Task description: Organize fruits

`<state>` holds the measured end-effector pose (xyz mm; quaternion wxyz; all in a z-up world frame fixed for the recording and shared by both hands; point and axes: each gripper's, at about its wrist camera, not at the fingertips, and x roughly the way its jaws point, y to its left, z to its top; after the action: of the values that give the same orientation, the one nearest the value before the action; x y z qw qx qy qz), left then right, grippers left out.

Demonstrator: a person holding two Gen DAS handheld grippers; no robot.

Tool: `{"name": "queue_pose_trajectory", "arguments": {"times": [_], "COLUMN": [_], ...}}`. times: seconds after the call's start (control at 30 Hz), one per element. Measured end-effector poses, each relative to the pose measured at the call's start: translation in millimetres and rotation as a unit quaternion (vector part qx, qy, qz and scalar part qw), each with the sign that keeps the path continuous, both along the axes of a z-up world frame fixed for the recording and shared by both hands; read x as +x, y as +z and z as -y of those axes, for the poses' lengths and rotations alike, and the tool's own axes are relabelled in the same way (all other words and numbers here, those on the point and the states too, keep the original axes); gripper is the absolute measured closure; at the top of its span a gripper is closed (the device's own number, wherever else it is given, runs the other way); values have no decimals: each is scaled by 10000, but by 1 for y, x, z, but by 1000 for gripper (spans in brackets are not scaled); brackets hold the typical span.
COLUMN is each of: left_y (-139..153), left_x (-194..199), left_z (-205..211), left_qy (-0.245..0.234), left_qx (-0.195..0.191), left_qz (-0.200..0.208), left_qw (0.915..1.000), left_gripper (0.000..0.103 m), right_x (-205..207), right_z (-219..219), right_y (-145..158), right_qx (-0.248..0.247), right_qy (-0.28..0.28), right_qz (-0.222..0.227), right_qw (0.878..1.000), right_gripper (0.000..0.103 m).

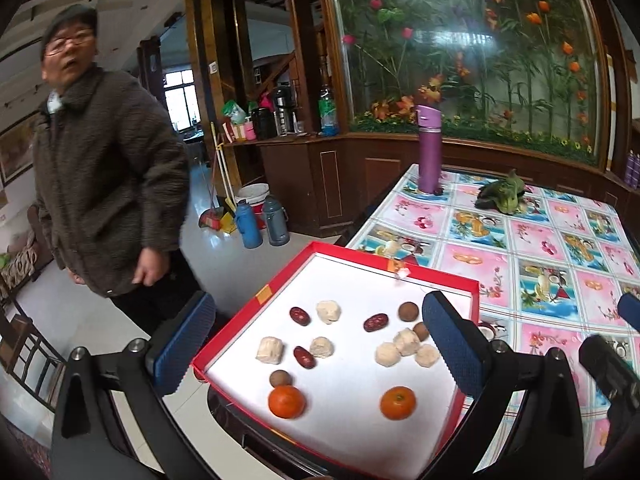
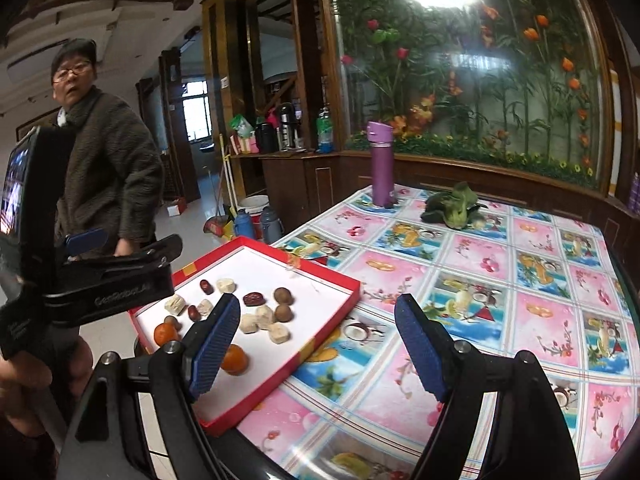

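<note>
We hold the left gripper (image 1: 320,356) and right gripper (image 2: 318,348) wide open and empty above the red tray (image 1: 440,276) at the bench (image 2: 500,280) corner, where tangerines (image 1: 287,401), dates (image 1: 299,315) and the rest lie unsorted, so sorting remains.

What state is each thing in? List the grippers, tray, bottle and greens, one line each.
left gripper: open, holding nothing
right gripper: open, holding nothing
red tray: lidless, overhanging the table corner, fruits loose inside
purple bottle: upright, capped
leafy greens: lying on the tablecloth
</note>
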<state>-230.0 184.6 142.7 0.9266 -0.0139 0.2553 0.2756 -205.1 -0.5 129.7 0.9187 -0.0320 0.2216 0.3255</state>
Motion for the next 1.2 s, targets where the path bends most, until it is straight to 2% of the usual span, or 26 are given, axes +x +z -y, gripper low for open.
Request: {"name": "queue_pose_trajectory", "arguments": {"times": [0.23,0.77,1.2], "left_y": [-1,-4,-5], "left_x": [-2,-5,-7], "left_z": [-13,-33,-32], "left_qy": [103,348,352], "left_qx": [-89,-176,-182], "left_qz": [44,28,8], "left_qw": [9999,9992,9992], "left_gripper": [0,0,0], "right_x": [-4,0,-5], "right_z": [-11,-26,-27], "right_y": [2,2,2], "right_qx": [146,152,109], "right_qy": [-19,-66,-39], "right_qz": [-26,-109,-67], "right_qw": [9999,9998,9999], "right_gripper": [24,24,24]}}
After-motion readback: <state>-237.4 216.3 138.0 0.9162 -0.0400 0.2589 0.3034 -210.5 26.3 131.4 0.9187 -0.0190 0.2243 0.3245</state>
